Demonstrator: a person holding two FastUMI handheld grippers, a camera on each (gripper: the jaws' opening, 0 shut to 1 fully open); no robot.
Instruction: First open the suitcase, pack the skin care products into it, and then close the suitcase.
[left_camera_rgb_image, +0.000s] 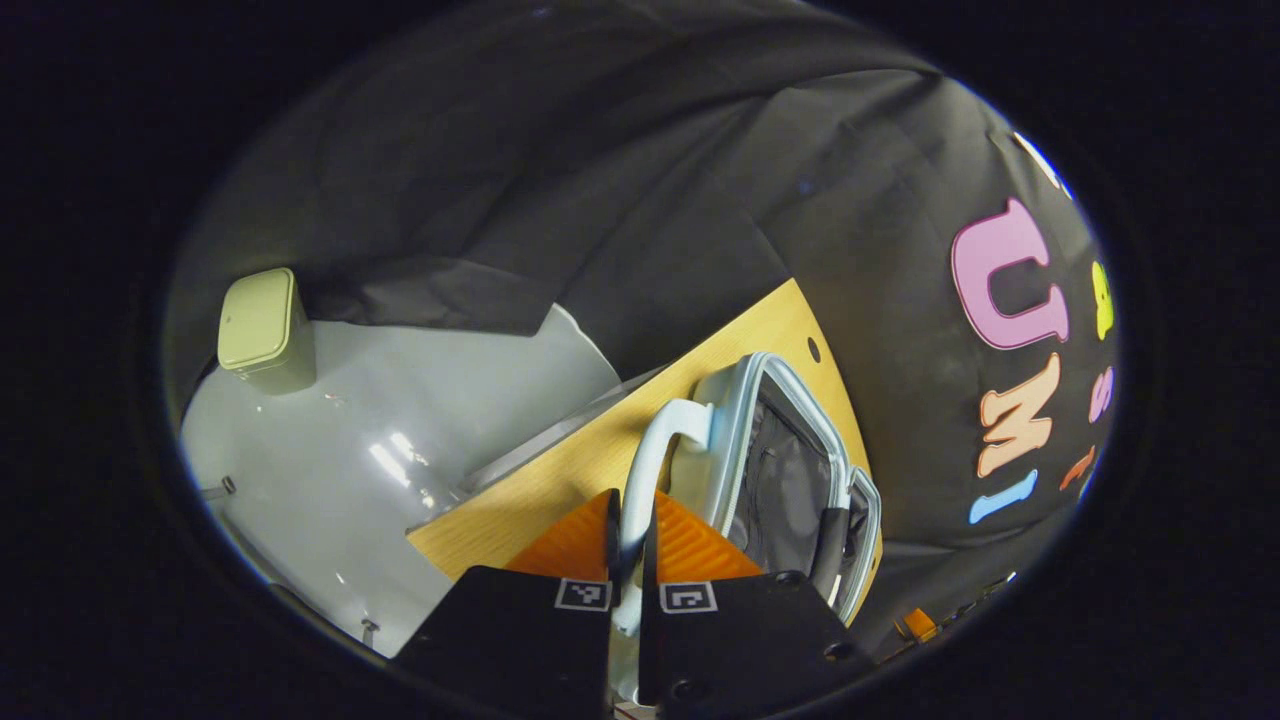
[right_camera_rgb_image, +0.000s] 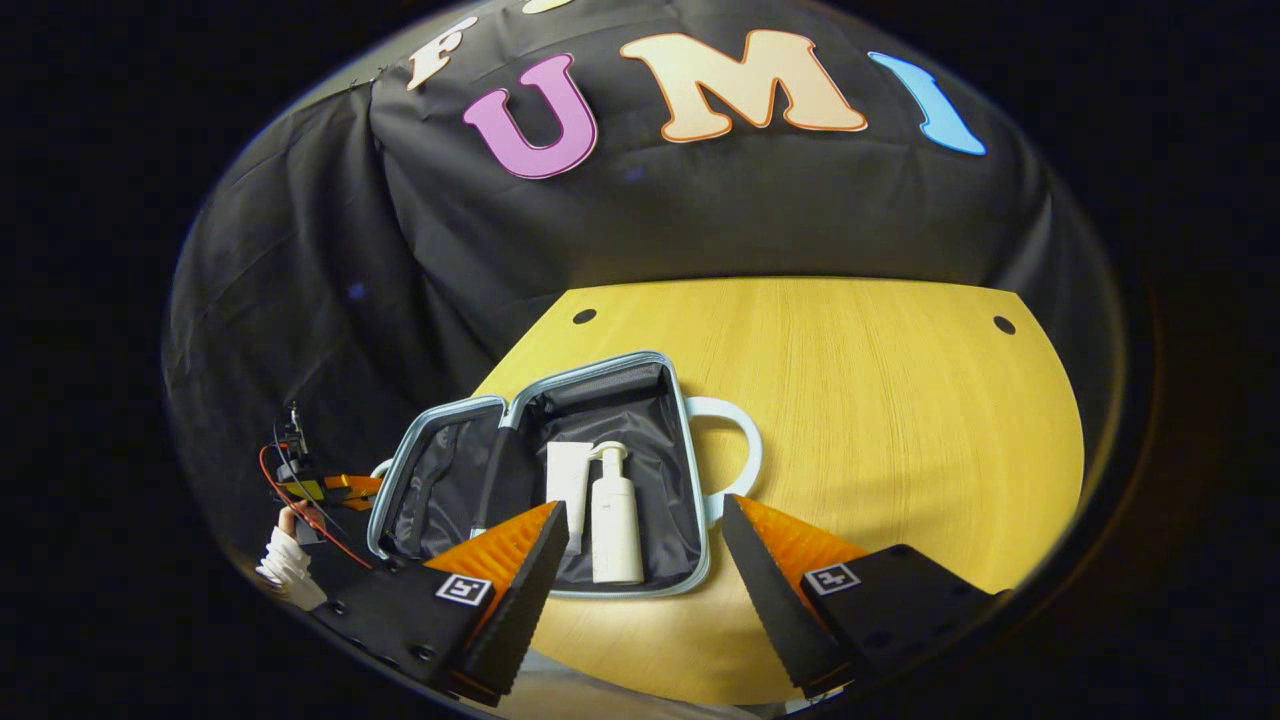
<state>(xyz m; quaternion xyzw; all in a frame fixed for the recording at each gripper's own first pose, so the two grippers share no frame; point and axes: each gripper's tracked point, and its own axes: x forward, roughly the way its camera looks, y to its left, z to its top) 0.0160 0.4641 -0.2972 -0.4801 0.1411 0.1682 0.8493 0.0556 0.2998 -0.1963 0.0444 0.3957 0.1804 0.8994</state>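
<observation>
A: In the left gripper view, what lies to the left of the jaws?

B: Off to the upper left, a pale green lidded bin (left_camera_rgb_image: 262, 330) stands on a glossy grey floor (left_camera_rgb_image: 400, 450). Nearer, the corner of the wooden bench (left_camera_rgb_image: 520, 500) runs in under the left jaw.

A: And between the jaws?

B: The left gripper (left_camera_rgb_image: 632, 540) is clenched on the white handle (left_camera_rgb_image: 655, 450) of the suitcase (left_camera_rgb_image: 790, 460). Both orange fingers press on the handle, which arches up and away from the jaws to the case's edge. Just right of the jaws the case stands open, its grey lining and light blue rim showing.

A: Now the right gripper view, from the left again.

B: Far left of the jaws, the other gripper shows past the case's left edge, with red wires and a white sleeve (right_camera_rgb_image: 285, 565) beneath it. Ahead of the left jaw, the suitcase (right_camera_rgb_image: 545, 470) lies open and flat on the bench (right_camera_rgb_image: 880, 420), lid half to the left, base half to the right.

A: Where are the skin care products?

B: In the base half, straight ahead between the jaws. A white tube (right_camera_rgb_image: 568, 485) lies touching a white pump bottle (right_camera_rgb_image: 615, 520) on its right. A second white handle (right_camera_rgb_image: 735, 450) loops off the case's right side, ahead of the right jaw.

A: And the right gripper (right_camera_rgb_image: 640, 540)?

B: Released, jaws wide apart and grasping nothing, hanging above the case's near edge.
</observation>
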